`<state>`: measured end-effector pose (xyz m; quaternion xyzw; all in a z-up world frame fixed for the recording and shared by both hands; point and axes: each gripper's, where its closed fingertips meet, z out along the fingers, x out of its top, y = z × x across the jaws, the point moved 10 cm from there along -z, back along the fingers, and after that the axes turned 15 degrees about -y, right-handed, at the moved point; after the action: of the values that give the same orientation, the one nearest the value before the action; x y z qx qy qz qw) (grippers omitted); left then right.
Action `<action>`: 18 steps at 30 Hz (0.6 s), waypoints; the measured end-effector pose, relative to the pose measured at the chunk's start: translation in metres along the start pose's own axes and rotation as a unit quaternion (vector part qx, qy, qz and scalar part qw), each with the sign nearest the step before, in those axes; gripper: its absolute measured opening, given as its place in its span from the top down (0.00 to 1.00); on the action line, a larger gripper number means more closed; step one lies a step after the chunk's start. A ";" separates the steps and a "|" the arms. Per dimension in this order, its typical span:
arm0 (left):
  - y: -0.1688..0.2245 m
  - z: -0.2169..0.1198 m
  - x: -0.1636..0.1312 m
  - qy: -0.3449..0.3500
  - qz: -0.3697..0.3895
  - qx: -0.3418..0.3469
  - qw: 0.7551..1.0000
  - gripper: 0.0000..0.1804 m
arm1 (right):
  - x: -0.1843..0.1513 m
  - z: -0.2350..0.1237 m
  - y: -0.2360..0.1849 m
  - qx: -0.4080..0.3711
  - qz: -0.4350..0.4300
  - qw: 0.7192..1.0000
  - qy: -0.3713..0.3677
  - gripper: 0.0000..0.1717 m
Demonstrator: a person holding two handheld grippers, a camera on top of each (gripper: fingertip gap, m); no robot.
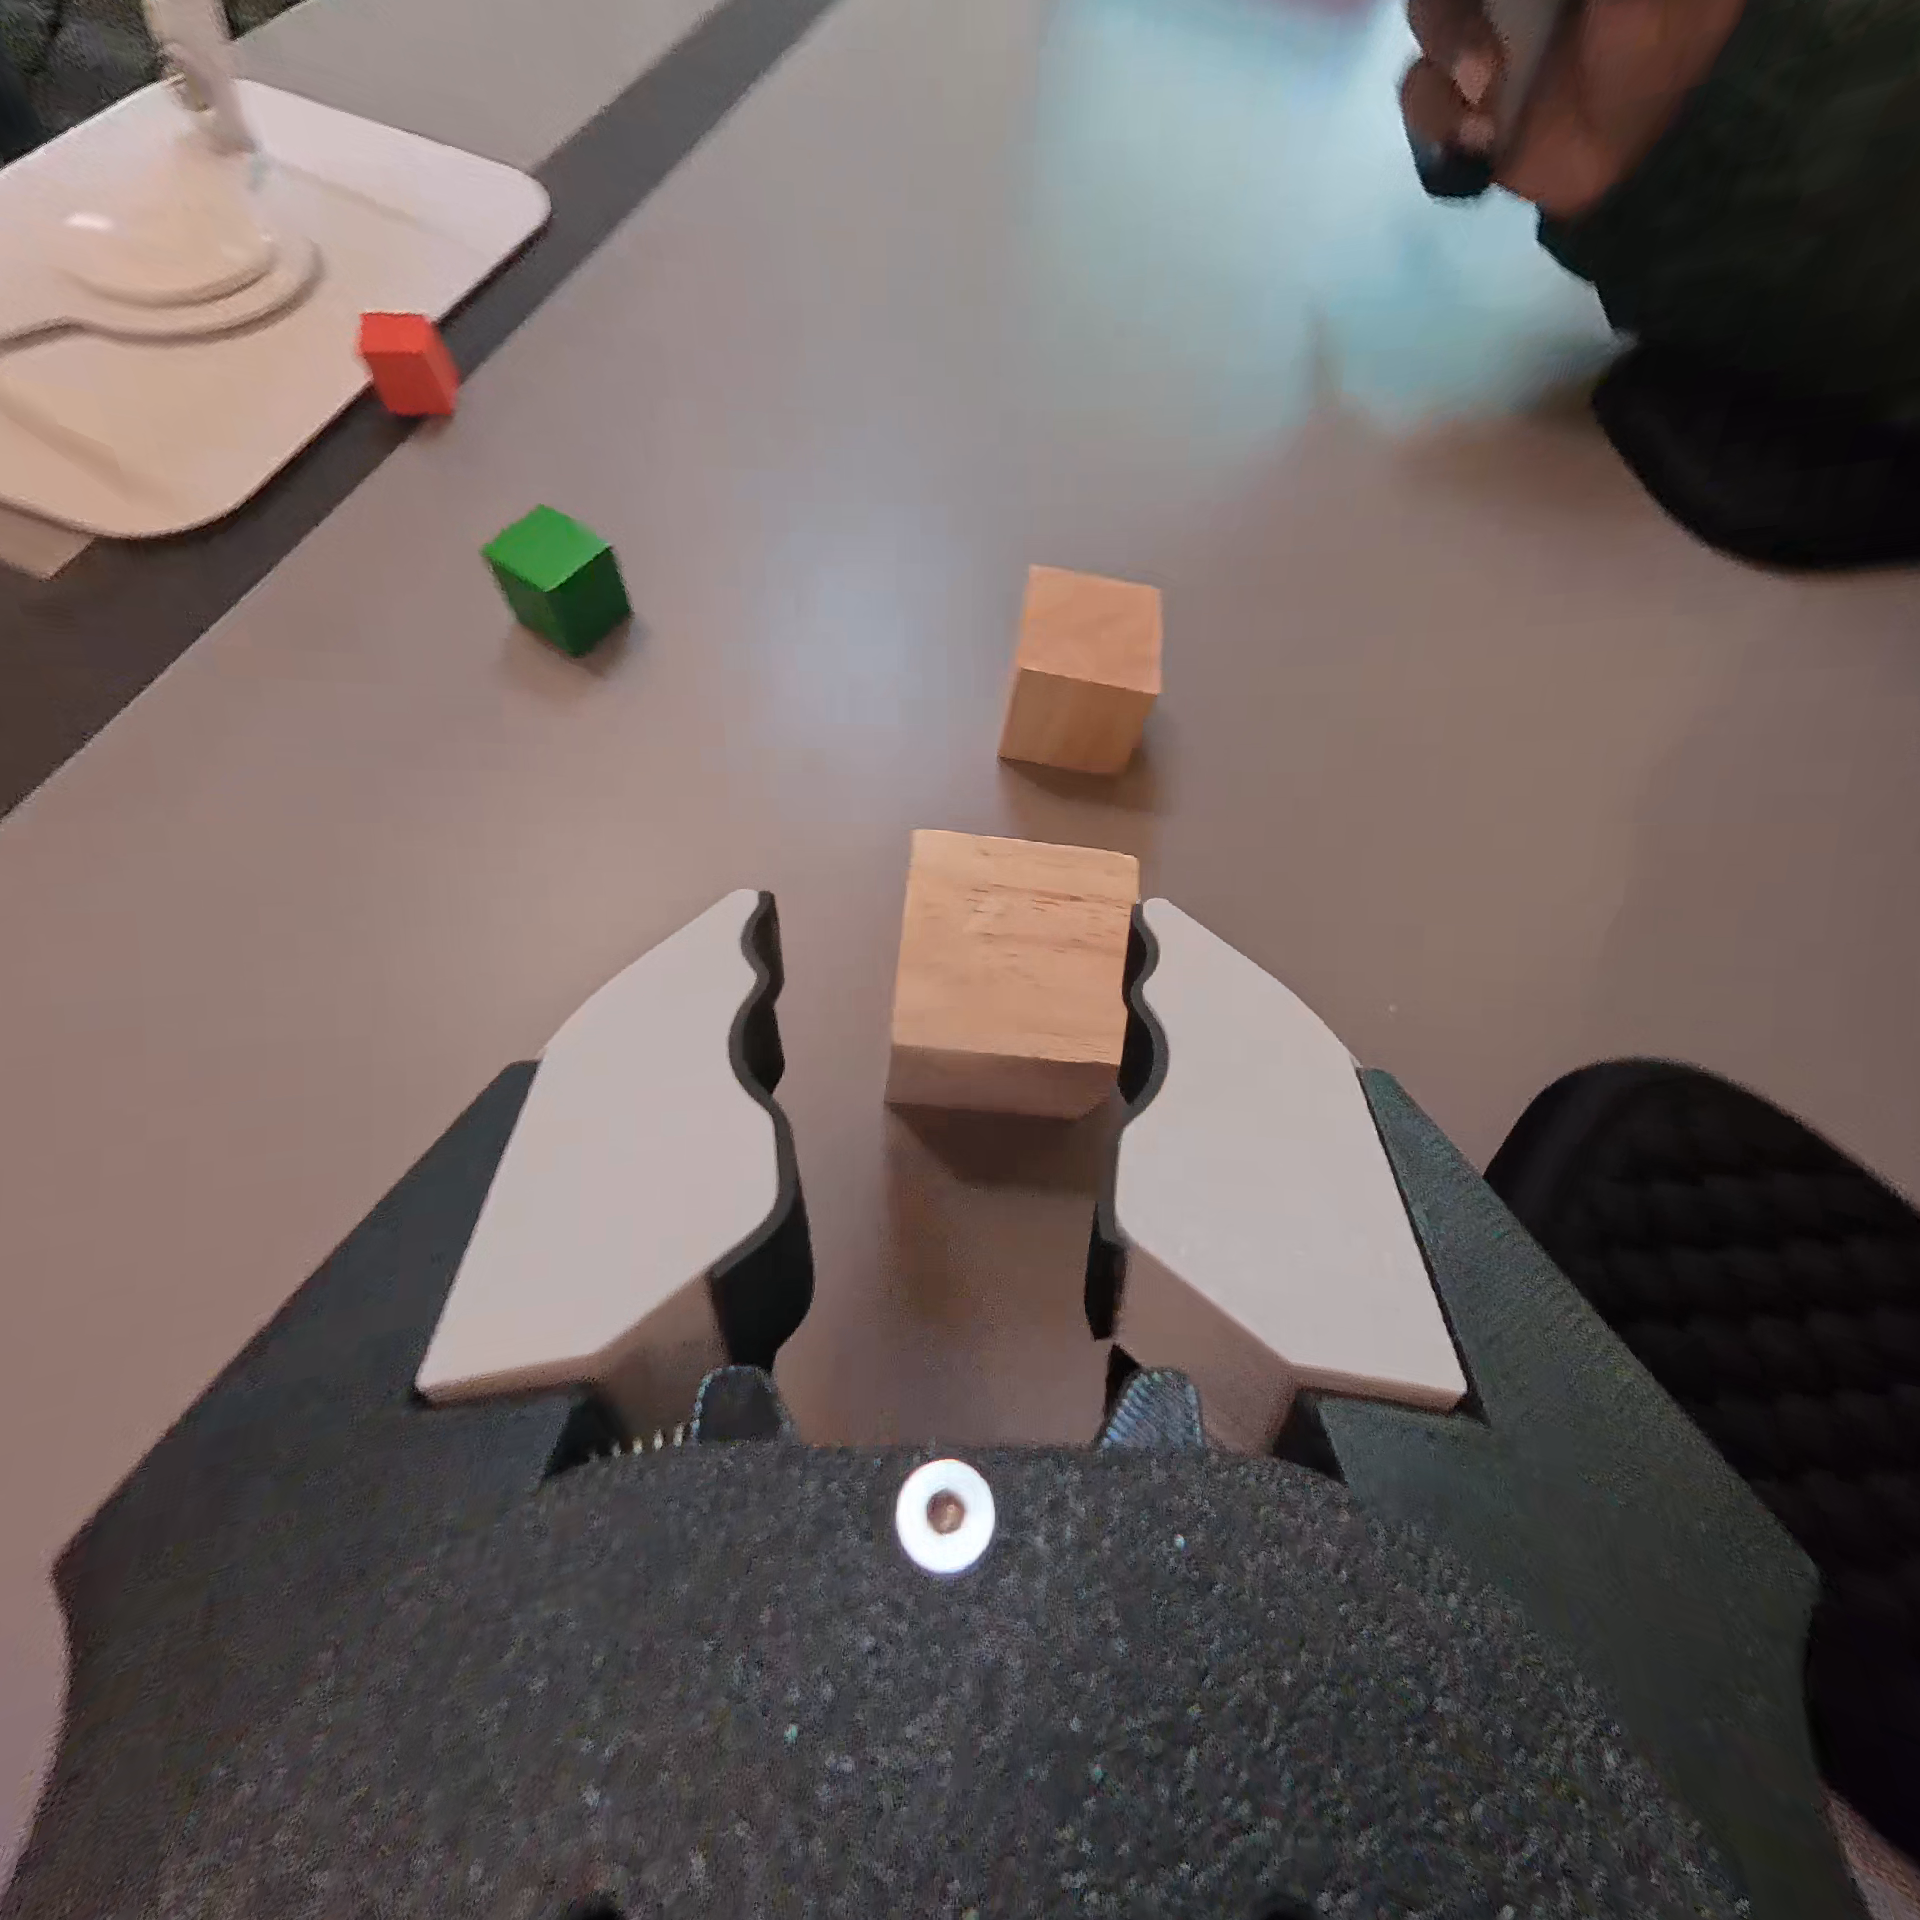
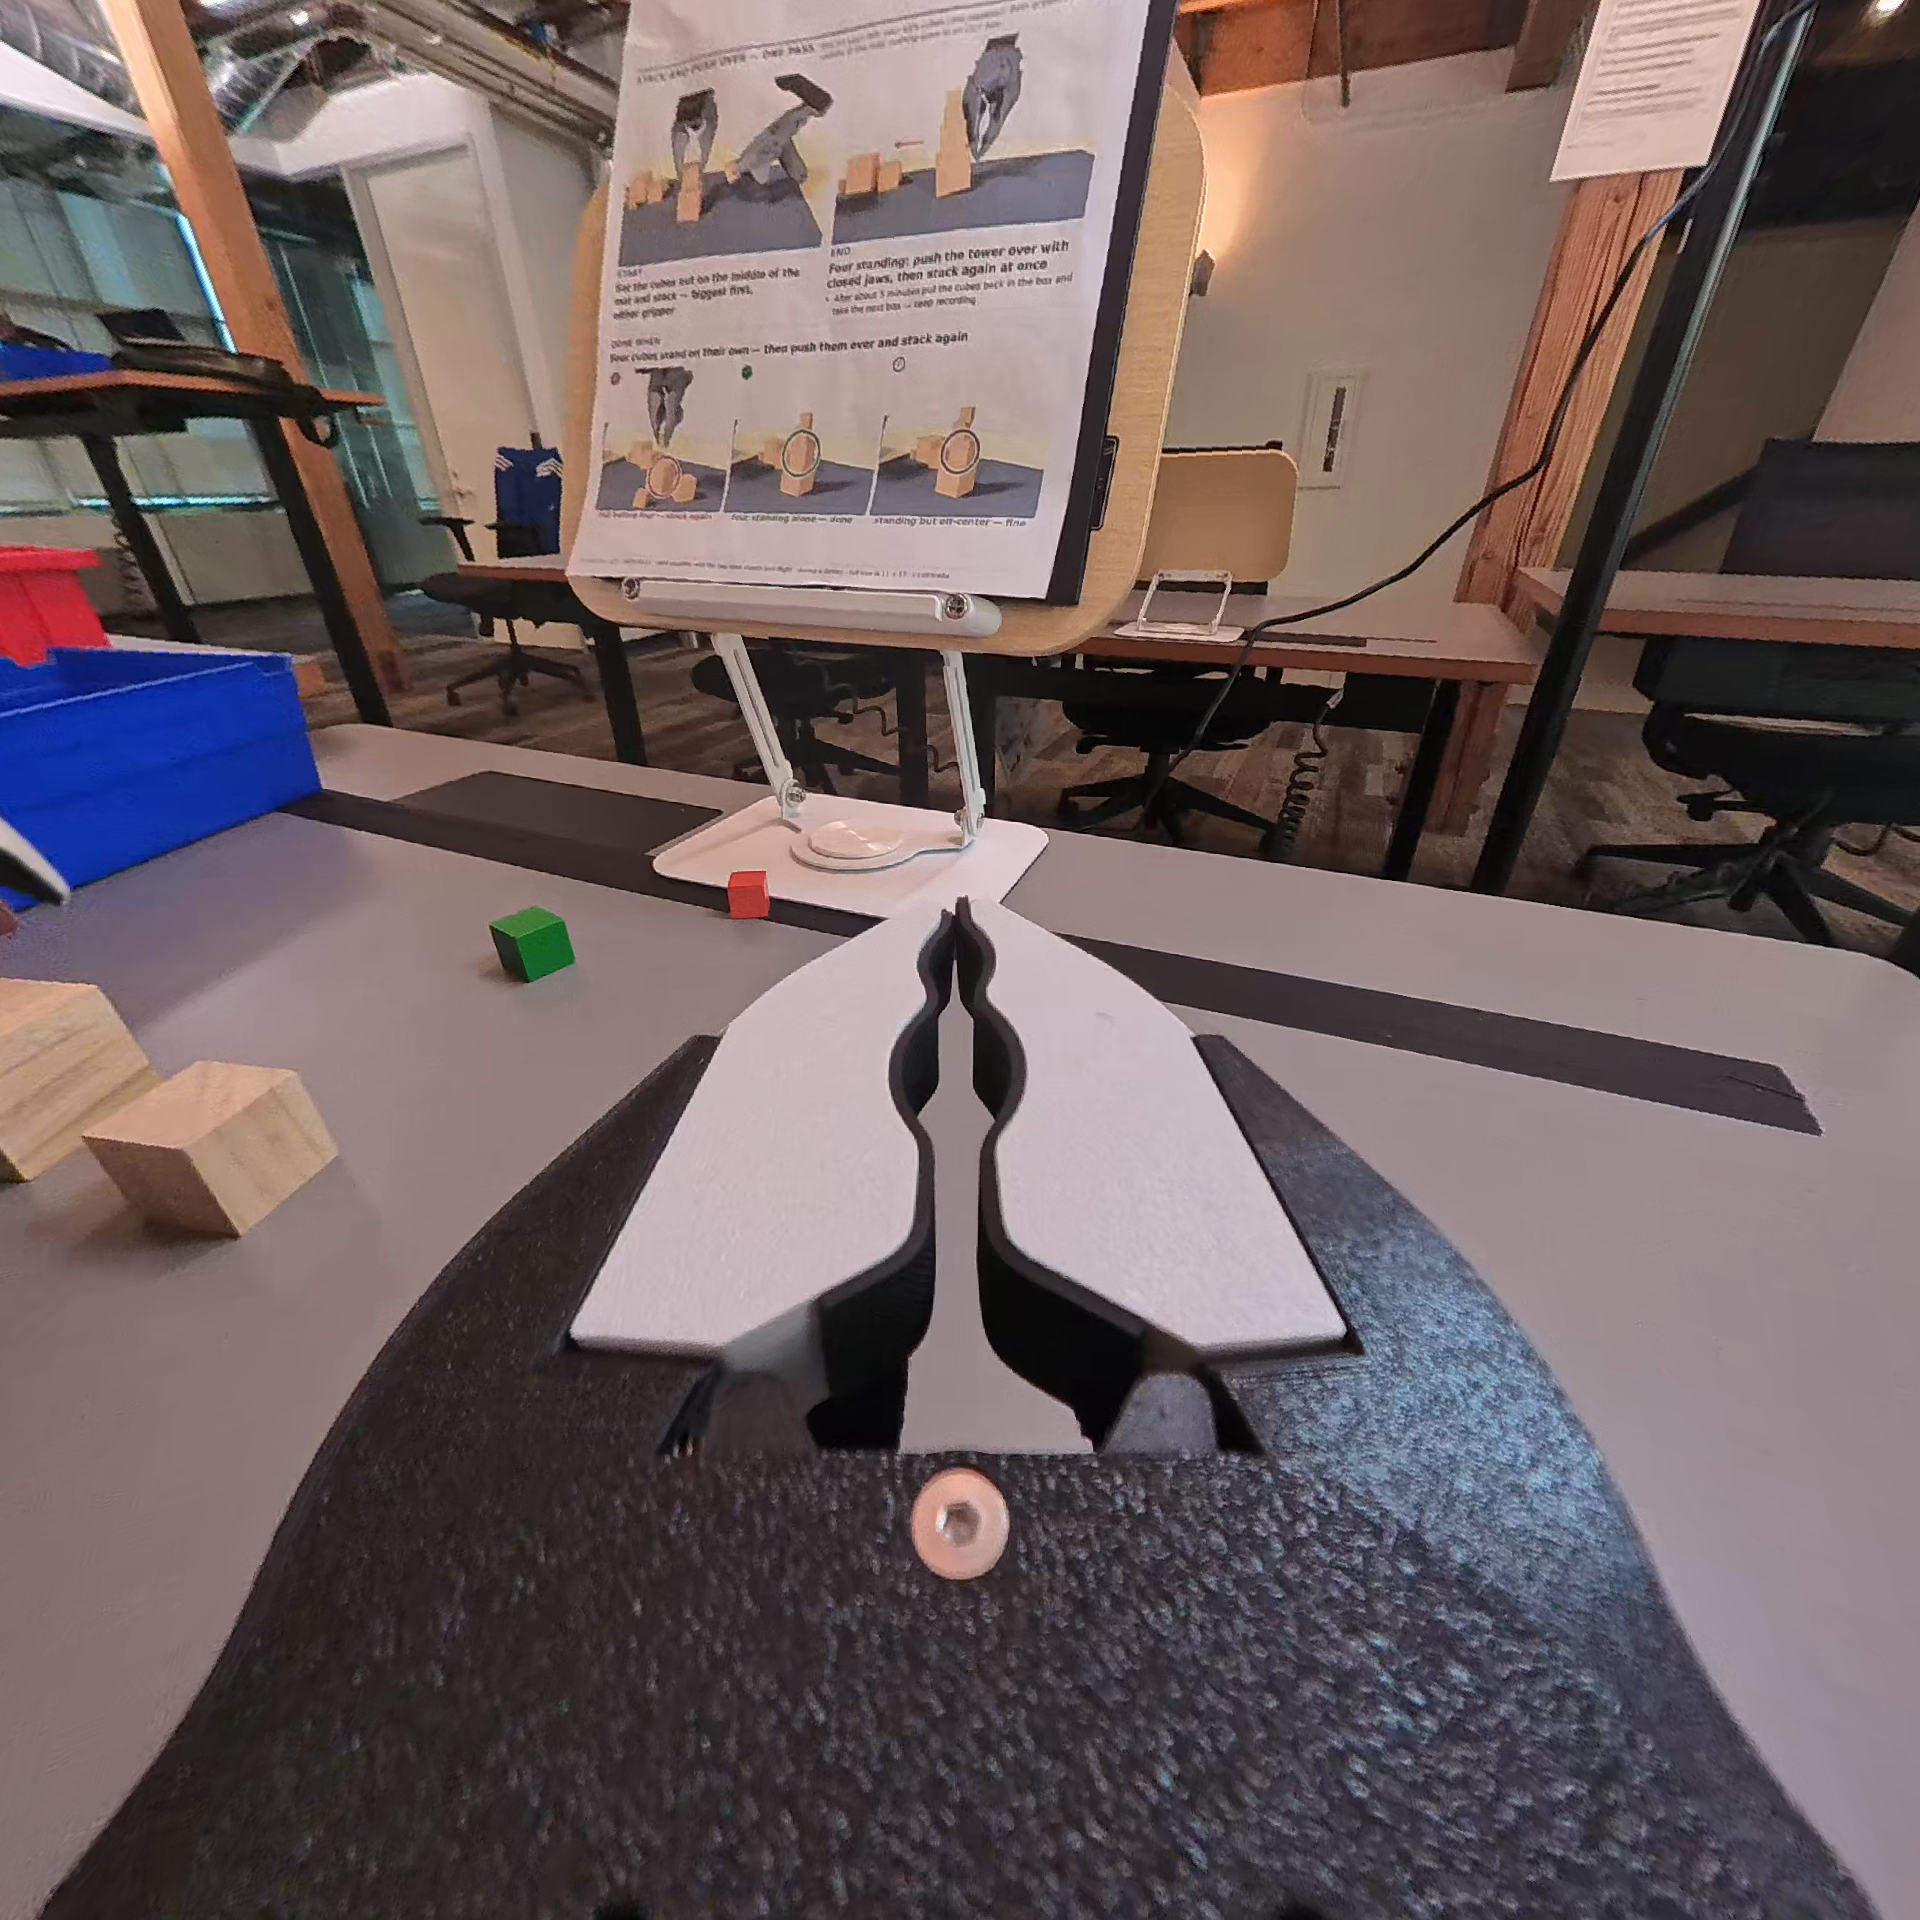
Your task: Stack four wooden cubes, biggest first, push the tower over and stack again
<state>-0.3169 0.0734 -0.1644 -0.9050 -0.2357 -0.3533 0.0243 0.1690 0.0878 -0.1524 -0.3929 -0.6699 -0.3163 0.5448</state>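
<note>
The left gripper stands spread around a large wooden cube on the grey table: its right pad seems to touch the cube's side, and a clear gap shows at the left pad. A smaller wooden cube lies at 12 o'clock, a green cube at 10. The large cube looks rigid, light and smooth, best taken on opposite flat faces; the right gripper is pressed together on nothing.
</note>
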 end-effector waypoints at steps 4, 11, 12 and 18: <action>-0.007 0.000 -0.007 -0.006 -0.092 0.001 0.996 0.66 | -0.001 0.002 -0.002 0.005 -0.001 1.000 -0.007 1.00; 0.002 0.023 -0.013 -0.037 -0.107 -0.024 0.993 0.62 | -0.004 0.004 -0.004 0.011 -0.001 1.000 -0.019 1.00; 0.003 0.025 -0.012 -0.038 -0.103 -0.029 0.993 0.63 | -0.004 0.005 -0.004 0.012 -0.001 1.000 -0.021 1.00; 0.013 0.029 -0.006 -0.077 -0.077 -0.065 0.992 0.65 | -0.004 0.005 -0.003 0.014 -0.002 1.000 -0.026 1.00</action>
<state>-0.2969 0.0656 -0.1887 -0.9085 -0.2821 -0.2977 -0.0804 0.1637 0.0900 -0.1574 -0.3920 -0.6892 -0.2978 0.5316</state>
